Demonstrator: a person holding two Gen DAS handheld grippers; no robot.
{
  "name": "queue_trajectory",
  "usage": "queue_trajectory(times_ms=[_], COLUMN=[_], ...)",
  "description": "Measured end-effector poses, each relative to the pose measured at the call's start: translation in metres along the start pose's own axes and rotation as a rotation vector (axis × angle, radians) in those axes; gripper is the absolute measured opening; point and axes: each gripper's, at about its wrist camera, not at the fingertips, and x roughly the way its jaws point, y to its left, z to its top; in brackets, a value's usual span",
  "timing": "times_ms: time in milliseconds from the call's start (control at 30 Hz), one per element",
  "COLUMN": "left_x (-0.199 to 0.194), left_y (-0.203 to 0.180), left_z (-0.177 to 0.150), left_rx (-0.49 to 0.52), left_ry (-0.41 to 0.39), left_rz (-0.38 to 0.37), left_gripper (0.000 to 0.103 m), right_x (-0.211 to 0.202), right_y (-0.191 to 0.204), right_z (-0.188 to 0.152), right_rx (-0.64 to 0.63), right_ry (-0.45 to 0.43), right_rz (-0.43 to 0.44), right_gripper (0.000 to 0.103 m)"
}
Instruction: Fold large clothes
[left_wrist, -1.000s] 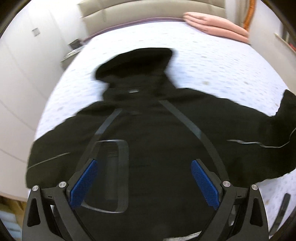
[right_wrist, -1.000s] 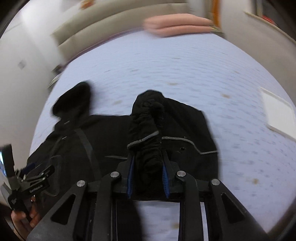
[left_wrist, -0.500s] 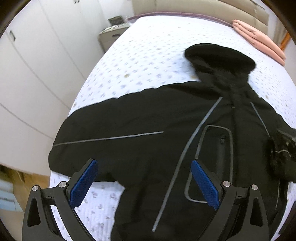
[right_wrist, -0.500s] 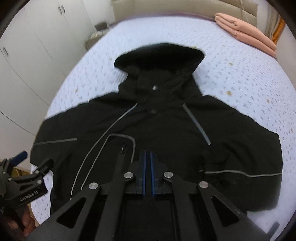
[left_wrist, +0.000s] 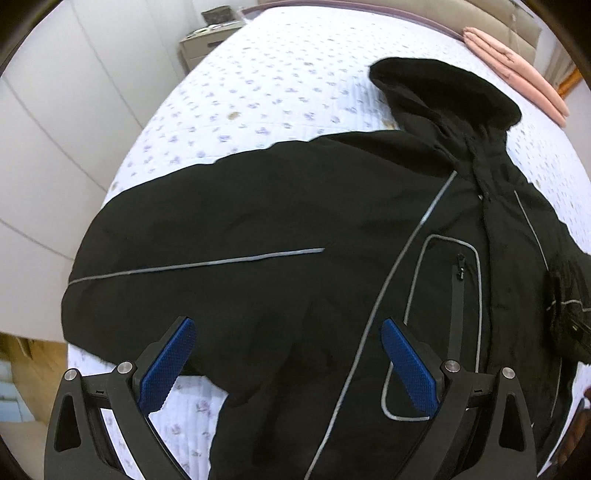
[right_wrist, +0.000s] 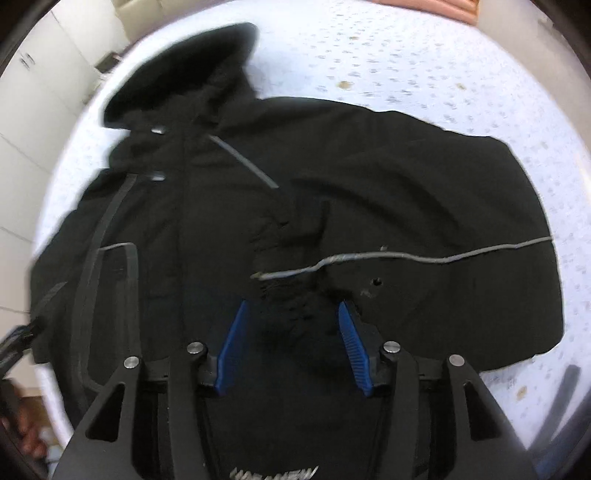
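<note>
Left wrist view looks steeply down on a bed (left_wrist: 295, 66) with a white quilted cover sprinkled with small flowers. Spread face up across it lies a black hooded jacket (left_wrist: 295, 229) with grey reflective piping, its hood (left_wrist: 443, 88) pointing toward the head of the bed, where folded pink bedding (left_wrist: 517, 66) rests near the far corner. One sleeve (left_wrist: 166, 251) stretches flat to the left edge of the bed. The opposite sleeve (right_wrist: 443, 221) appears doubled back over the chest, its cuff (right_wrist: 295, 295) bunched in the middle of the jacket.

Left tongs (left_wrist: 288, 365) stand wide with nothing between them, hovering over the jacket's side near the foot edge, beside the outstretched sleeve. Right tongs (right_wrist: 291, 343) are opening; the bunched cuff sits between the blue pads (right_wrist: 229, 347), but blur hides whether they touch it.

Judging by this, the fold is in its early stage: one sleeve looks laid inward and is being let go. The other sleeve likely comes next, which calls for the left tongs to reach its far end, pinch it, and carry it across the chest without dragging the body askew.
</note>
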Motion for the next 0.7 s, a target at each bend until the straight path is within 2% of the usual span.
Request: queue_trajectory(times_ms=[100,167,233,367,500,567,700], left_x=[0.002,0.004,0.006,0.004,-0.007,-0.013,-0.025], left_y=[-0.005,-0.005,-0.003,0.001,0.012,0.022,0.044], left_z=[0.0,0.001,0.001,0.001,0.0,0.001,0.003], left_rx=[0.028,0.026,0.013,0.003,-0.003,-0.015,-0.076], left_ry=[-0.006,0.0,0.007,0.001,-0.025,-0.033,-0.057], left_rz=[0.009,0.001,-0.008,-0.012,-0.007,-0.008,0.011], left_gripper=[0.101,0.101,0.101,0.101,0.101,0.101,0.101], right_x=[0.024,0.03,0.028,0.02,-0.022,-0.043,-0.067], right_y=[-0.011,-0.007,0.003,0.015,0.039,0.062,0.141], right_z=[0.003,0.001,0.001,0.004,0.01,0.012,0.013], right_rx=[0.016,-0.008,-0.052,-0.084,-0.114,-0.127,-0.205], right_ry=[0.047,0.057,0.062,0.059,-0.003,-0.016,-0.027], right_rz=[0.007,-0.02,-0.035,-0.054,0.026,0.113,0.301], right_gripper=[0.054,0.052,0.039,0.03,0.029,0.029,0.03])
